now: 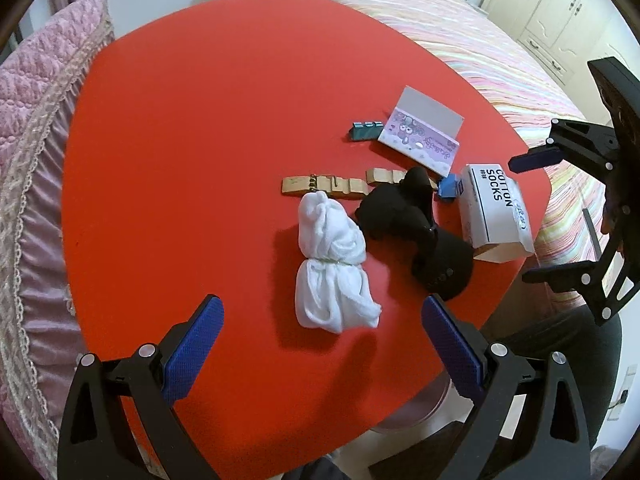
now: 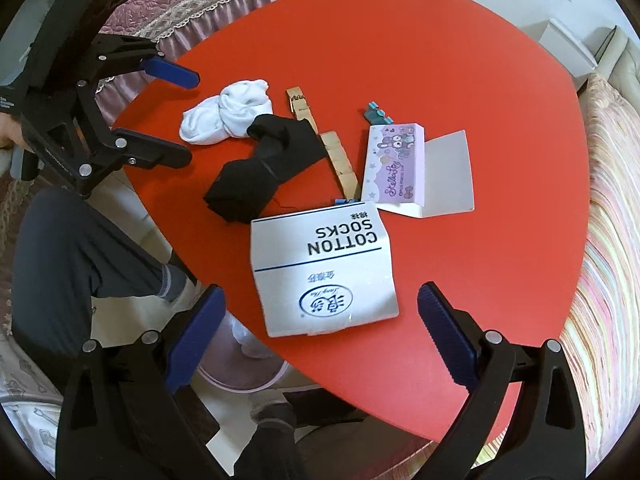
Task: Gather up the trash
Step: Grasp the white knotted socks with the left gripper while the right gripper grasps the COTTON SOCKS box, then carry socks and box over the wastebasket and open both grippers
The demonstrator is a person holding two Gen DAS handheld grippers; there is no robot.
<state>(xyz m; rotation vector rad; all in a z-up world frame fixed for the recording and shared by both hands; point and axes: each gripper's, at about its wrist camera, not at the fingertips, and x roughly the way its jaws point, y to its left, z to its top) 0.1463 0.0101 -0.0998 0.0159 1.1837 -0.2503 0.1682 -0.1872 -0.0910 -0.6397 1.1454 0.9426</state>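
both claws hover above the red worktop (image 1: 192,128), and both are spread wide with nothing between the blue pads. the left claw (image 1: 322,354) hangs over the near edge, right above the white sock bundle (image 1: 332,264), not touching it. just beside that bundle, touching it on one side, sits the black sock bundle (image 1: 412,224). the right claw (image 2: 320,344) floats over the white cotton socks box (image 2: 324,268), which lies flat near the worktop's edge, with the black bundle at its far corner. beyond the socks runs a row of wooden clothespins (image 1: 324,187), partly covered by the black bundle. there's the purple cartoon card packet (image 2: 394,164), flap open, lying beside the box, with a small teal piece (image 1: 364,130) at its far end and a blue clip (image 1: 448,188) tucked between packet and box. a striped bed (image 1: 460,40) runs alongside the worktop.
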